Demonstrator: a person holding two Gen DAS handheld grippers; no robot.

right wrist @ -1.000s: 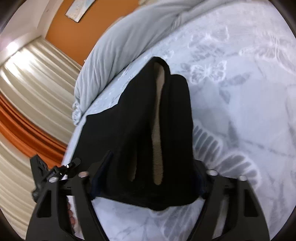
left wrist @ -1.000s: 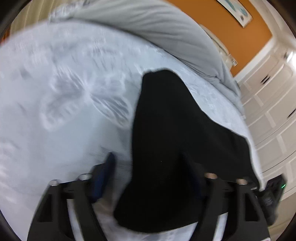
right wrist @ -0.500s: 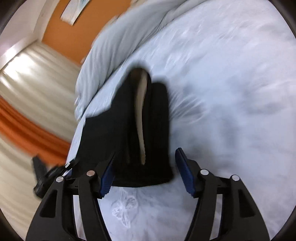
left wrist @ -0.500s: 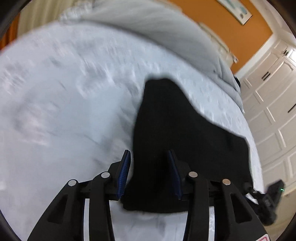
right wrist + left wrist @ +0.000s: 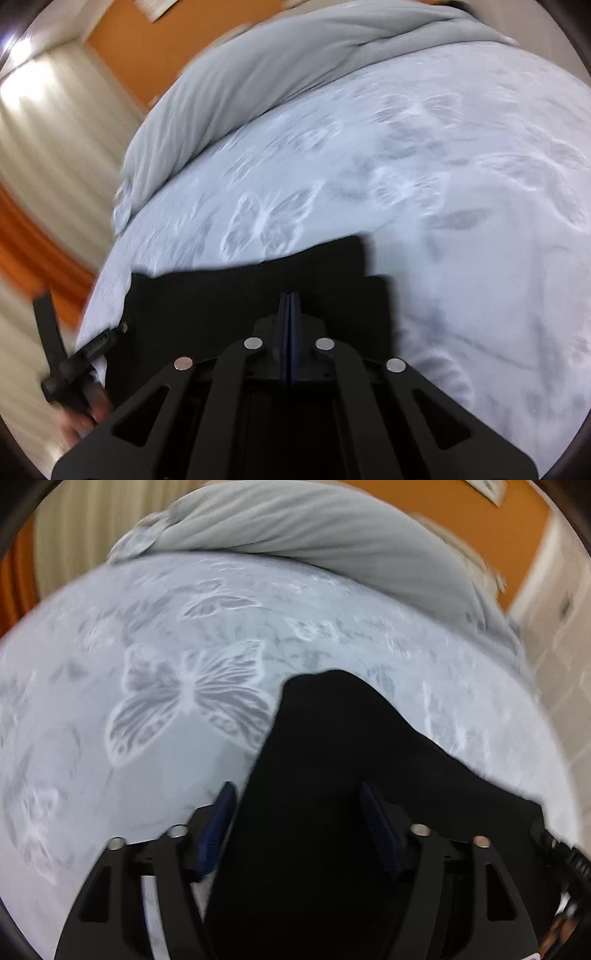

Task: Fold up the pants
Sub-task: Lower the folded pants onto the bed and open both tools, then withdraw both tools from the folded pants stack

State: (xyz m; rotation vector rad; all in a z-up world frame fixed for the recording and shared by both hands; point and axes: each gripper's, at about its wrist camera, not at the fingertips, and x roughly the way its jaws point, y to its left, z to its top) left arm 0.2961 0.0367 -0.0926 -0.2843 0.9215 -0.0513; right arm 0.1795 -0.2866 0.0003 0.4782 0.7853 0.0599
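The black pants [image 5: 332,775] lie on a bed covered by a pale butterfly-print bedsheet [image 5: 129,782]. In the left wrist view their long axis runs from the bottom centre up to a narrow rounded end near the middle of the frame, while a wider part spreads toward the lower right edge. In the right wrist view the pants [image 5: 229,299] sit as a broad dark band across the lower middle, their upper edge running roughly level and a stepped corner at the right. The left hand-held gripper [image 5: 297,830] has its fingers spread apart, one on each side of the cloth, gripping nothing. The right hand-held gripper [image 5: 290,317] has its blue pads pressed together over the dark fabric; whether a fold is pinched between them is hard to tell. Open sheet lies to the left and above the pants in the left view, and to the right and above in the right view. A rumpled grey duvet [image 5: 280,62] borders the far side of the sheet. The near part of the pants is hidden beneath both gripper bodies, and both views are motion-blurred toward the edges.
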